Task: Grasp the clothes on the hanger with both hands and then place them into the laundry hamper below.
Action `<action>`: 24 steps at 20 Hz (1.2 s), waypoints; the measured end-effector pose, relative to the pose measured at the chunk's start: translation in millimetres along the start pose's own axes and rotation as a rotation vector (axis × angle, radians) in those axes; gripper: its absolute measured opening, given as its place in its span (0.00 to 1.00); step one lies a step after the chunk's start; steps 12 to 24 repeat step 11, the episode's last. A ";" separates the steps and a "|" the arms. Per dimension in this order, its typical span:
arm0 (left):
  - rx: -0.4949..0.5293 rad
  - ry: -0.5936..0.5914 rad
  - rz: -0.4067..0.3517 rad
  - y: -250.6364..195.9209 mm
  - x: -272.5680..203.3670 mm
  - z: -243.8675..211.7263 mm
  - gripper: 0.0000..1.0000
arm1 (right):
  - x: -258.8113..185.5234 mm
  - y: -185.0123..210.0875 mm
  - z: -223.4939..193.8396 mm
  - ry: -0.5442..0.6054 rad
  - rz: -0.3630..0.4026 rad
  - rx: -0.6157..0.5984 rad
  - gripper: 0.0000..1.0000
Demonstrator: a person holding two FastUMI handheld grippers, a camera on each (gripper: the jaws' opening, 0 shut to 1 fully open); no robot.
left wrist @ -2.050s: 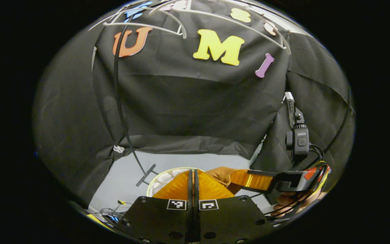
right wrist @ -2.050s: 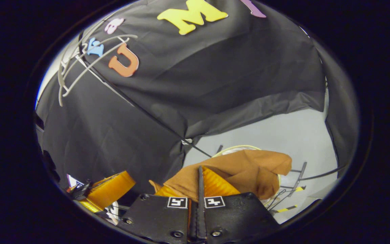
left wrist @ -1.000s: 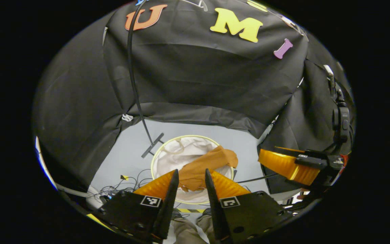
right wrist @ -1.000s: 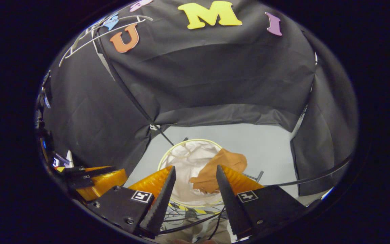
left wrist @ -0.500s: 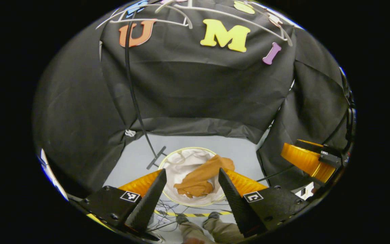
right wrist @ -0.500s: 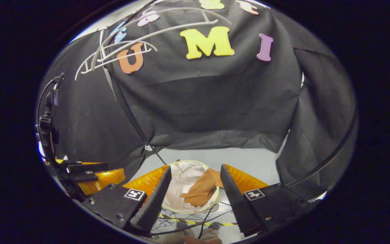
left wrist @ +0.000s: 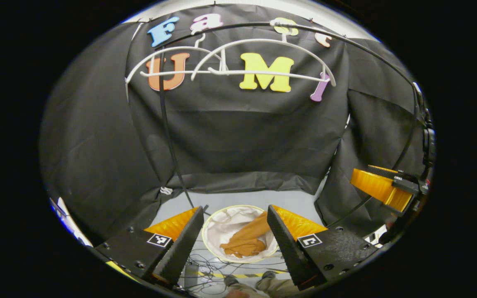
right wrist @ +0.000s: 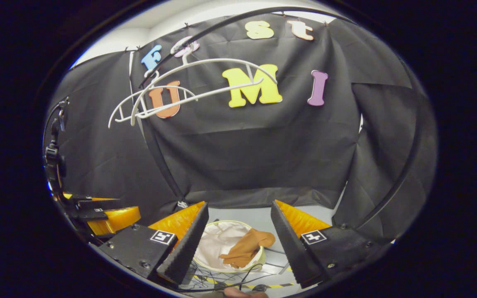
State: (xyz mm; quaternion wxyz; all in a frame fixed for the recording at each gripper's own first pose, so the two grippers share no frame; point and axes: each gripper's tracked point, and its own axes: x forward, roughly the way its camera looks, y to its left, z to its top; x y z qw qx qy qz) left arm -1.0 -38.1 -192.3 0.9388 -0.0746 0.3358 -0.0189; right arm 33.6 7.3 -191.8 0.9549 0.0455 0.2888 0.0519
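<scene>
Brown garment (left wrist: 244,242) lies in laundry hamper (left wrist: 213,244), one end draped over rim. Left hand-held gripper (left wrist: 235,238), right hand-held gripper (right wrist: 238,244): fingers apart, empty. Retreat clear of bare hangers (left wrist: 230,62); avoid floor cables.

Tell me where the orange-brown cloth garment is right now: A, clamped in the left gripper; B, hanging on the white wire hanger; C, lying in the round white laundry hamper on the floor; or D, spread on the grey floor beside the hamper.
C: the orange-brown cloth garment lies inside the round white laundry hamper, draped toward its rim, while the white wire hanger above is bare.
</scene>
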 end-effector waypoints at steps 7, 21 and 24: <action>0.016 -0.125 0.017 9.0 -46.6 44.6 0.95 | -41.4 6.2 43.4 -0.130 0.003 -0.014 0.96; 0.026 -0.225 0.023 10.6 -75.1 78.1 0.87 | -87.2 4.3 86.6 -0.247 0.007 -0.031 0.96; 0.026 -0.225 0.023 10.6 -75.1 78.1 0.87 | -87.2 4.3 86.6 -0.247 0.007 -0.031 0.96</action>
